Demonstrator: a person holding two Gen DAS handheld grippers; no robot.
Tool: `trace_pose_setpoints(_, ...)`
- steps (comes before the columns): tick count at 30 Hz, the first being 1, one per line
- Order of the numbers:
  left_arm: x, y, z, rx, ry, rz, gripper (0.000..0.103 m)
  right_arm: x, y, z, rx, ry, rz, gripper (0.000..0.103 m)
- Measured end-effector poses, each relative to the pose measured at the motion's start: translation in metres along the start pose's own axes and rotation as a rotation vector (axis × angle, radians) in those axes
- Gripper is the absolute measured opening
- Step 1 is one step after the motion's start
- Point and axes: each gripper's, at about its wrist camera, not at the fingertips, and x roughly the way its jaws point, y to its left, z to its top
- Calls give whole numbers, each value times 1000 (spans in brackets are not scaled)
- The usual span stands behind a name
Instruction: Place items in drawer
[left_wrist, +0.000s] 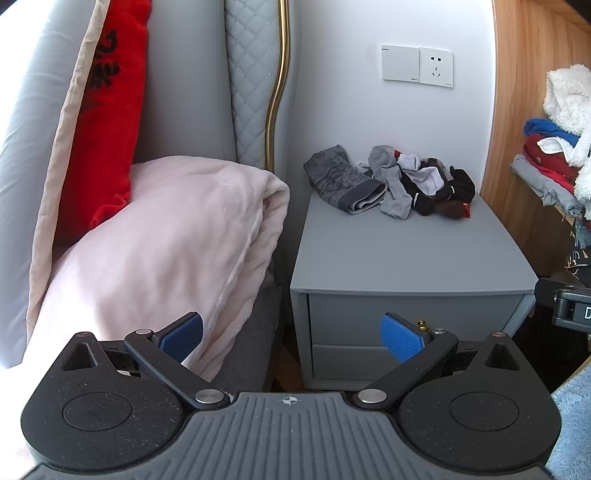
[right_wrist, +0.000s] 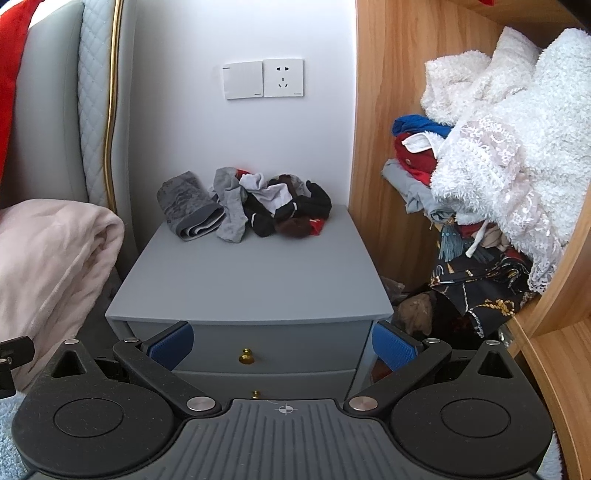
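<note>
Beside the bed, on the grey nightstand, the pile of socks waits while both our claws, left claw and right claw, hang apart and empty, so first we must pull the closed top drawer by its brass knob.

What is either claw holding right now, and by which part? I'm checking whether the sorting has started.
Nothing. The left claw and right claw are both open and empty; the heap of mixed fabric socks lies untouched on the grey nightstand.
</note>
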Motion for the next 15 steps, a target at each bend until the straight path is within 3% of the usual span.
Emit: trace_pose_setpoints(15, 2, 2, 3, -2, -2, 5, 103, 0, -2, -2, -1, -2, -3, 103)
